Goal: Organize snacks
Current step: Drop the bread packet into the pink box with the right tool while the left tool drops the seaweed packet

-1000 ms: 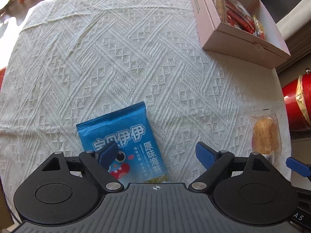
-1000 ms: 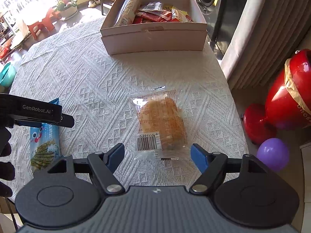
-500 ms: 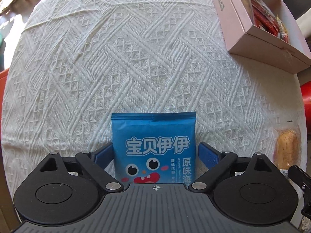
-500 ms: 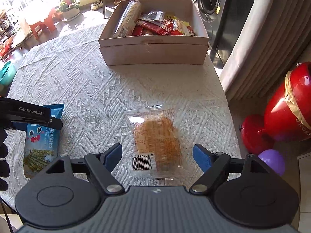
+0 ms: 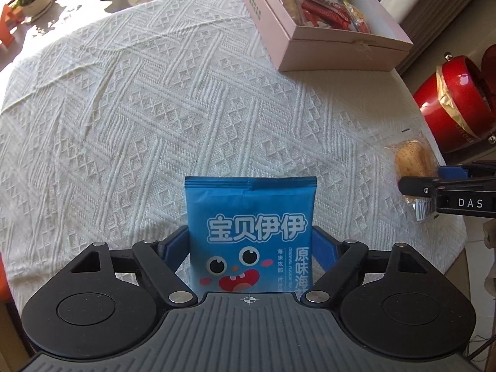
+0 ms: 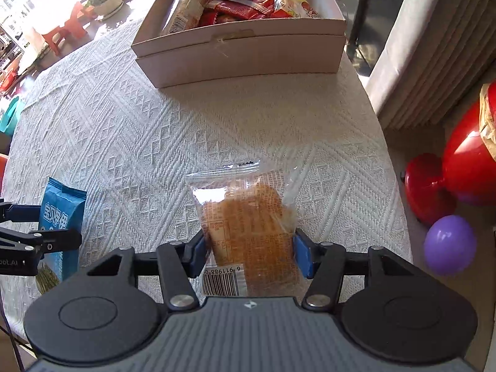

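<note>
My left gripper (image 5: 249,248) is shut on a blue seaweed snack packet (image 5: 251,229) and holds it lifted off the white tablecloth. My right gripper (image 6: 248,252) is shut on a clear-wrapped bread bun (image 6: 248,226), its blue pads pressing both sides. The pink cardboard box (image 5: 313,46) with several snacks inside stands at the far right of the table; it also shows in the right wrist view (image 6: 241,52) straight ahead. The blue packet (image 6: 60,214) and the left gripper (image 6: 34,241) appear at the left of the right wrist view. The bun (image 5: 412,161) appears at the right of the left wrist view.
The round table has a white textured cloth (image 5: 139,108). Red balloon-like objects (image 6: 465,161) and a purple balloon (image 6: 449,245) lie on the floor right of the table. A grey curtain (image 6: 434,46) hangs at the right. Red stools (image 6: 62,31) stand far left.
Both grippers have closed: the left on the blue packet, the right on the bun. Both packets are now raised, and the box appears nearer in both views.
</note>
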A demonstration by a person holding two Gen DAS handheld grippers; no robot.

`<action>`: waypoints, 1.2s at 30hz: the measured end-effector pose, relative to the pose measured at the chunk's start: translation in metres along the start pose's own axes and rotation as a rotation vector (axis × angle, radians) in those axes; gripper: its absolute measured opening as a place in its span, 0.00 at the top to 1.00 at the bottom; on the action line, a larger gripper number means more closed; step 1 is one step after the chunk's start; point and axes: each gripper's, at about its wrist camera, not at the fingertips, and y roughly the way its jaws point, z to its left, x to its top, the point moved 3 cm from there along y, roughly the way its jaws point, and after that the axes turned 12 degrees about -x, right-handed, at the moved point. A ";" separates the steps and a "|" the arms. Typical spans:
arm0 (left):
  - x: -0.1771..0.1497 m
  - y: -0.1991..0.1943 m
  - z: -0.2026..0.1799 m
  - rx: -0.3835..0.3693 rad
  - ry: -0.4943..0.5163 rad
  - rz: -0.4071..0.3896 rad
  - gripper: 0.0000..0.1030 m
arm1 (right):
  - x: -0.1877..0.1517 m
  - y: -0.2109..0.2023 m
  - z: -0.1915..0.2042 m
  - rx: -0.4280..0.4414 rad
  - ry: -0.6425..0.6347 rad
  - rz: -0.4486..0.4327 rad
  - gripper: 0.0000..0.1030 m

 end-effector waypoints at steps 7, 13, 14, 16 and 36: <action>0.052 -0.053 -0.022 -0.145 0.019 -0.104 0.16 | 0.013 -0.059 -0.003 0.010 -0.009 -0.101 0.47; 0.176 -0.128 -0.049 -0.208 0.172 -0.414 0.14 | 0.076 -0.145 -0.033 -0.020 0.082 -0.366 0.47; 0.196 -0.130 -0.051 -0.208 0.196 -0.452 0.14 | 0.085 -0.154 -0.037 -0.023 0.094 -0.395 0.47; 0.233 -0.120 -0.052 -0.223 0.207 -0.516 0.13 | 0.104 -0.170 -0.045 -0.042 0.116 -0.462 0.47; 0.233 -0.034 0.059 -0.500 -0.076 -0.426 0.35 | 0.194 -0.068 -0.023 -0.083 0.151 -0.399 0.29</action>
